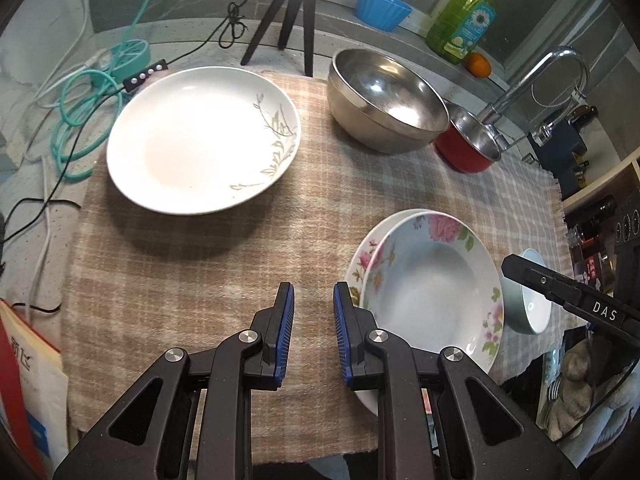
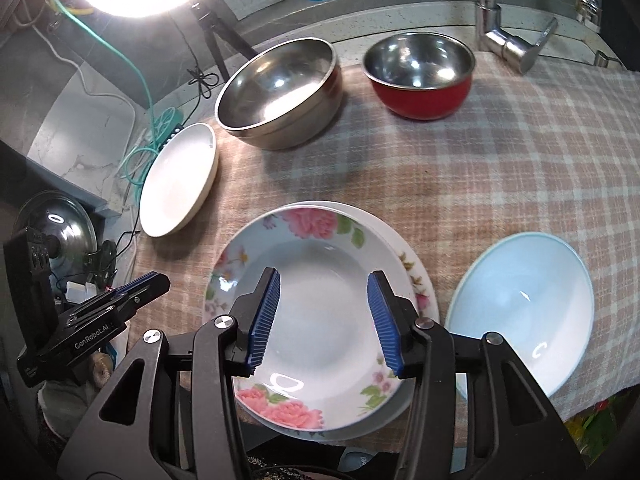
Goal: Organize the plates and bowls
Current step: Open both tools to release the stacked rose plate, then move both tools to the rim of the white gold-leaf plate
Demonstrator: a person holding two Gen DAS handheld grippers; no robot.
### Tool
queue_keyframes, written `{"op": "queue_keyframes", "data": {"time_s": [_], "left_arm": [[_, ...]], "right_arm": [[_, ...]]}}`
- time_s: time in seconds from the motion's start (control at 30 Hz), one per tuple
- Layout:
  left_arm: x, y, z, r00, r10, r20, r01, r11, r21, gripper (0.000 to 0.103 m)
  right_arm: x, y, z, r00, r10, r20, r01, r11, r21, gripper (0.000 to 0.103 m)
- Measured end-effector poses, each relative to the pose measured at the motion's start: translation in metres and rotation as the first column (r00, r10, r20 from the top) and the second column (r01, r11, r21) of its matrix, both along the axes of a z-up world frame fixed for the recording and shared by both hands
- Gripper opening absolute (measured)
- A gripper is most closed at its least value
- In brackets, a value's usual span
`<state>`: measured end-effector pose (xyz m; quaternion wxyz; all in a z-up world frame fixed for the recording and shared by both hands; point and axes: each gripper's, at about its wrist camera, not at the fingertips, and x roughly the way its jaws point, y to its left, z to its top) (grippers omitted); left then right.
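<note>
Stacking is partly done: floral plate (image 2: pixel 316 316) sits on another at the cloth's (image 2: pixel 520 152) near edge. White plate (image 1: pixel 200 140), bowls remain apart. Left gripper (image 1: pixel 314 336) nearly closed, empty; right gripper (image 2: pixel 324 320) parted, empty.

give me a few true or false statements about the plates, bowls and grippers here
1. The floral plate sits on top of another plate. True.
2. The red bowl is stacked inside the steel bowl. False: they stand side by side on the cloth.
3. The right gripper holds nothing. True: its jaws stand apart above the floral plate.
4. The white plate carries pink flowers. False: it has a grey-green leaf pattern on one side.
5. The light blue bowl lies upside down. False: it is upright, at the cloth's edge.
6. The left gripper grips nothing. True.
</note>
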<state>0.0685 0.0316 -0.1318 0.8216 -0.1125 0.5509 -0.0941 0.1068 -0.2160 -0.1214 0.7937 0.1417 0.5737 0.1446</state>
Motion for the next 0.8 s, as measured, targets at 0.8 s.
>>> {"op": "queue_keyframes", "data": {"time_s": [0.8], "left_arm": [[0.080, 0.143, -0.007, 0.985, 0.170, 0.028, -0.171, 0.985, 0.034, 0.017]], "right_arm": [[0.073, 0.113, 0.002, 0.989, 0.145, 0.003, -0.145, 0.984, 0.101, 0.040]]}}
